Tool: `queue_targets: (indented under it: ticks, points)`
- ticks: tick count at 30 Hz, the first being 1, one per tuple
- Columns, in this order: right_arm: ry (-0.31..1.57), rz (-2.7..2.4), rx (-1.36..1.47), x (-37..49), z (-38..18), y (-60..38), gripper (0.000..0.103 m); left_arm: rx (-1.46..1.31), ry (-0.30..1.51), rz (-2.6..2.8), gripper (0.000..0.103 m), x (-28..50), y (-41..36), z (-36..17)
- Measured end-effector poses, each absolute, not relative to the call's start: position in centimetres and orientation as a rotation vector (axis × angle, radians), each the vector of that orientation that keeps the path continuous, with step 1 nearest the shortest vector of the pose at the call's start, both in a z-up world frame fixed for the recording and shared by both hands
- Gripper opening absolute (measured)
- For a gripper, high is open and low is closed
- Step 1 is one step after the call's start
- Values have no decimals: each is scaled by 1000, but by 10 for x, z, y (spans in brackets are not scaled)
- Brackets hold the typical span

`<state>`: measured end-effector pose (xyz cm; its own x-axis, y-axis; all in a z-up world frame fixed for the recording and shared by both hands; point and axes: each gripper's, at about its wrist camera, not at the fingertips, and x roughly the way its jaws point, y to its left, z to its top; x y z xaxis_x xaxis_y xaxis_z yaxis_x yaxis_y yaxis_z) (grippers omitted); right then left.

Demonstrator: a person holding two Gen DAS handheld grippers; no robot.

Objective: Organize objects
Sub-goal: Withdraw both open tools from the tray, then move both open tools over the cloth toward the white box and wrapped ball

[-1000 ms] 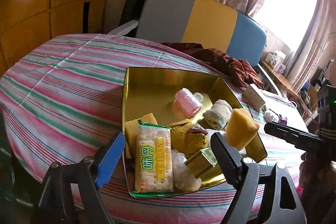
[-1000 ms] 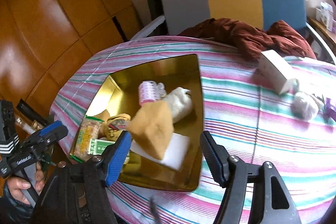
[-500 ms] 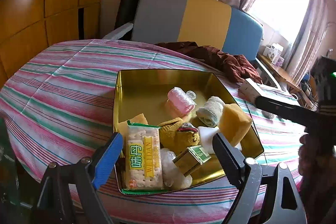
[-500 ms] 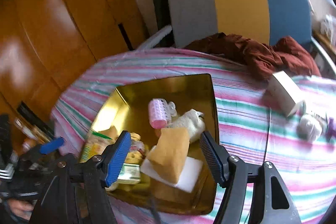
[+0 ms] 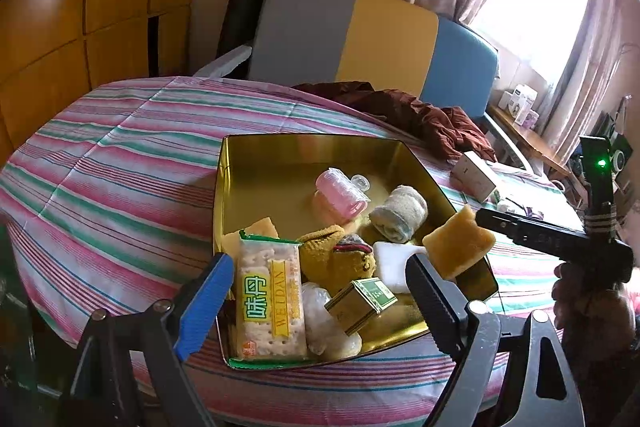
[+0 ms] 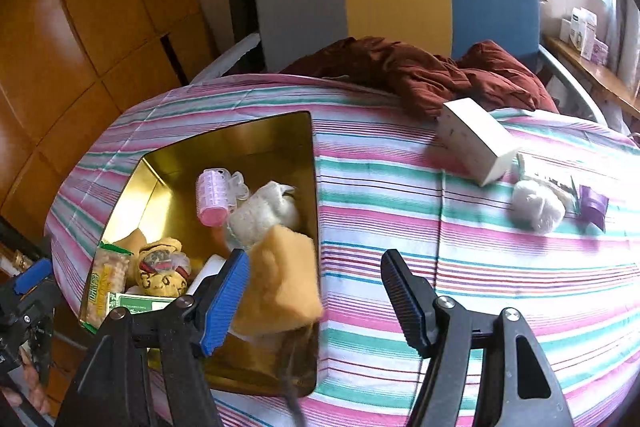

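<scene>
Now your left tongs [image 5: 318, 263] stand open over the near end of the tin [image 5: 280, 163]. Their jaws have just been widening, and they grip nothing. To their right the sponge [image 5: 460, 247] tilts at the tin's right rim, against the blue finger of your right tongs [image 6: 315, 259], which gape and hold nothing. Stowing the sponge looks like the step in hand, so next tip it inward. Past the right finger wait a box [image 6: 476, 143] and a ball [image 6: 536, 205]. Nothing blocks them.
</scene>
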<state>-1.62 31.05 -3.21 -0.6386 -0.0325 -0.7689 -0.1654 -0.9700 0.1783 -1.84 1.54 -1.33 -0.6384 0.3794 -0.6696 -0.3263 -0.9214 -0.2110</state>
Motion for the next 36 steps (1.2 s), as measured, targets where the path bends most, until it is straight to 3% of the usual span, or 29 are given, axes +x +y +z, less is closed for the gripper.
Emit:
queue_targets:
  ticks: [20,36]
  points:
    - [367,2771,-1228,1,-10,332,69,-981,89,2580,92,-7,40,-3]
    - [428,2542,-1183,2,-13,454,69,-955,212,2497,93,-4,84,-2]
